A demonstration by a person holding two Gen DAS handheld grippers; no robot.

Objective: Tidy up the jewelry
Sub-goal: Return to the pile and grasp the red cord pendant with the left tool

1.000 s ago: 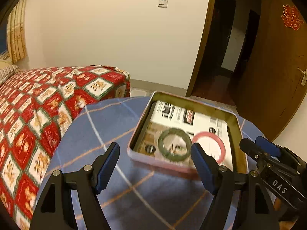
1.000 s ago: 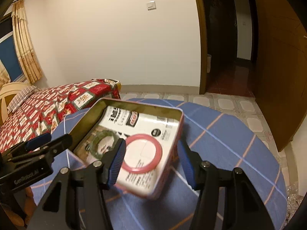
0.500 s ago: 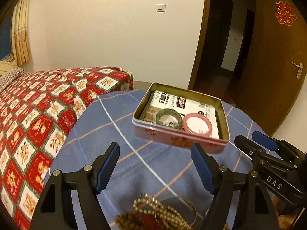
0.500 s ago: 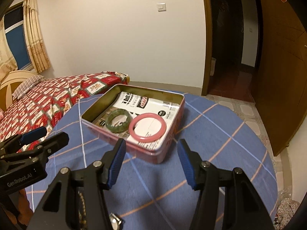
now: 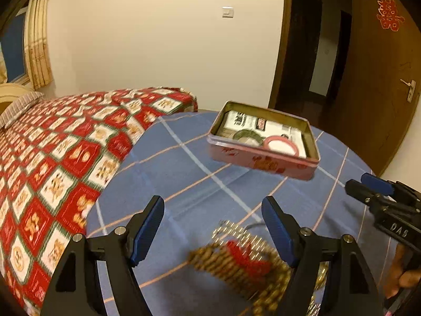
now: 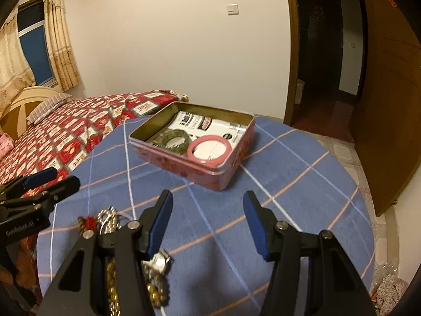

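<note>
A pink tin box (image 5: 263, 162) (image 6: 184, 167) stands on the round table with a blue checked cloth (image 5: 184, 173). In it lie a green bangle (image 5: 247, 134) (image 6: 173, 138) and a pink bangle (image 5: 281, 144) (image 6: 209, 150). A heap of bead bracelets with a red tassel (image 5: 244, 260) lies near the table's front edge, just below my left gripper (image 5: 213, 226). It also shows in the right wrist view (image 6: 110, 218), left of my right gripper (image 6: 208, 218). Both grippers are open and empty, well short of the tin.
A bed with a red patterned cover (image 5: 65, 144) stands left of the table. An open doorway (image 5: 313, 52) and a wooden door (image 5: 381, 79) are behind on the right. The table edge drops off at the right (image 6: 368, 210).
Both grippers have pulled back from the tin toward the table's front edge. The tin looks farther away now, and the bead heap has come into view under the grippers.
</note>
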